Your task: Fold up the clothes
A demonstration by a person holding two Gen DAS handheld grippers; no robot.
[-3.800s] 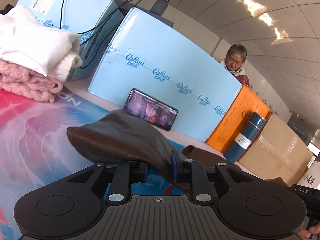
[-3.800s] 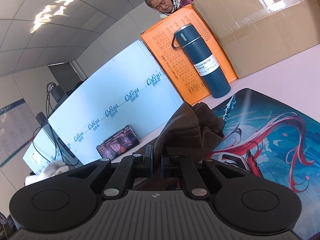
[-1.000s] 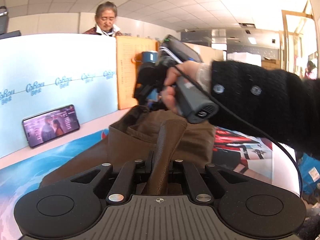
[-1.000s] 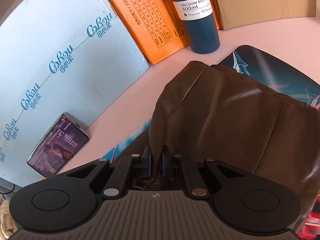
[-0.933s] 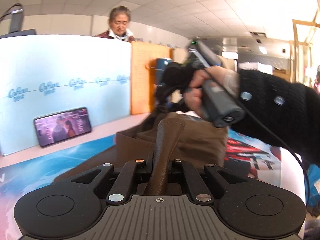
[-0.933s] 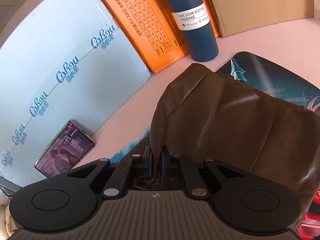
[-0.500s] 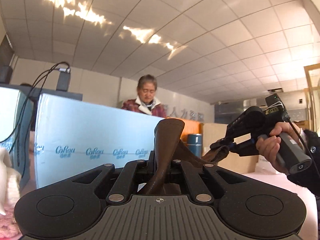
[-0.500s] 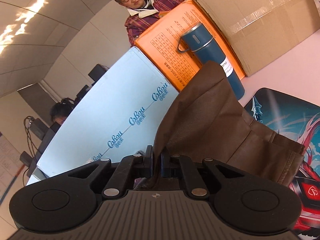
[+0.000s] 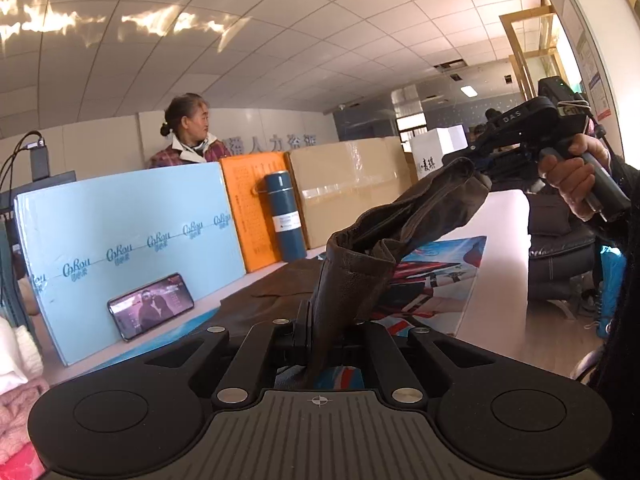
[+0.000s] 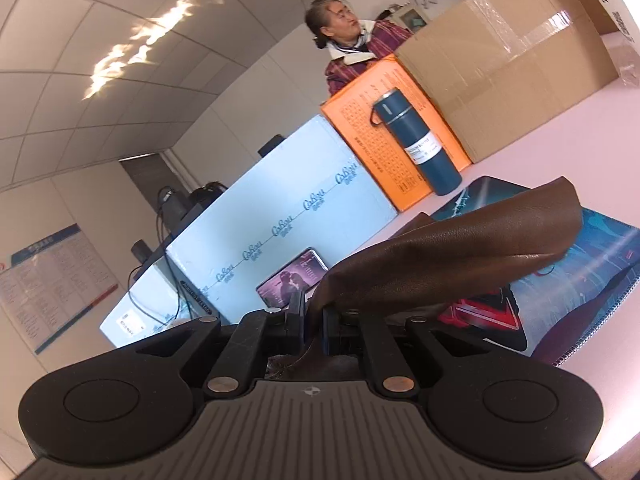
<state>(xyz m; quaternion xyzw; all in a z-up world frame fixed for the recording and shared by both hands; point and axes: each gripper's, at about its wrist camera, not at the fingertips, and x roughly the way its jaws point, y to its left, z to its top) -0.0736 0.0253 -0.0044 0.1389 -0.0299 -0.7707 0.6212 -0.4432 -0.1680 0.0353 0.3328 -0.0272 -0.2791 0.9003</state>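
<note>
A brown leather-like garment (image 9: 352, 280) is held up off the table between both grippers. My left gripper (image 9: 318, 326) is shut on one end of it. My right gripper (image 10: 314, 322) is shut on the other end, and the fabric (image 10: 452, 264) drapes forward and right from its jaws. In the left wrist view the right gripper (image 9: 484, 170) shows at upper right, held by a hand, with the garment stretched from it down to my left gripper. More of the garment (image 9: 280, 284) lies on the colourful printed mat (image 9: 436, 264).
At the back stand a light blue box (image 9: 132, 240), an orange box (image 9: 252, 208), a blue vacuum bottle (image 9: 284, 216) and a cardboard box (image 9: 352, 188). A phone (image 9: 150, 306) leans on the blue box. Folded white and pink clothes (image 9: 14, 400) lie at left. A woman (image 9: 188, 132) stands behind.
Both grippers have lifted the garment off the mat and moved apart. The fabric now stretches between them in the air instead of lying folded on the table.
</note>
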